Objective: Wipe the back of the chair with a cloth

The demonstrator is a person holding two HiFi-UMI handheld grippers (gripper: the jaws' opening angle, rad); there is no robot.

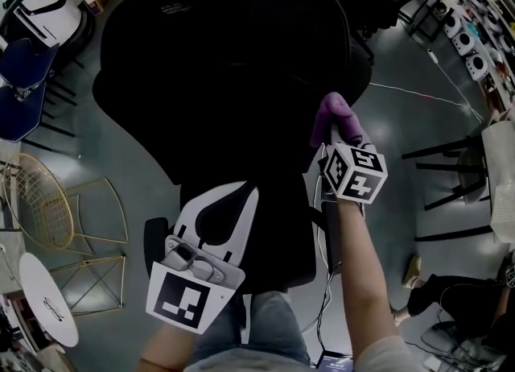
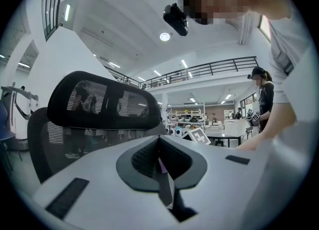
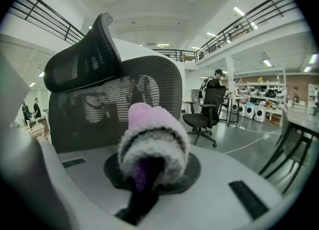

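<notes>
A black mesh office chair (image 1: 233,56) fills the middle of the head view, seen from above. Its headrest (image 3: 84,59) and backrest (image 3: 134,94) stand close ahead in the right gripper view. My right gripper (image 1: 330,138) is shut on a fluffy pink-purple cloth (image 3: 152,134). It holds the cloth (image 1: 338,113) at the chair's right edge. My left gripper (image 1: 229,201) is lower, over the chair's near side, jaws together with nothing clearly held. In the left gripper view the headrest (image 2: 99,99) is up and to the left of the left gripper (image 2: 160,162).
Gold wire chairs (image 1: 40,201) and a white round table (image 1: 48,310) stand at the left, blue chairs (image 1: 20,80) beyond them. Black table legs (image 1: 451,177) and a floor cable (image 1: 418,93) are at the right. Another office chair (image 3: 204,112) stands farther off.
</notes>
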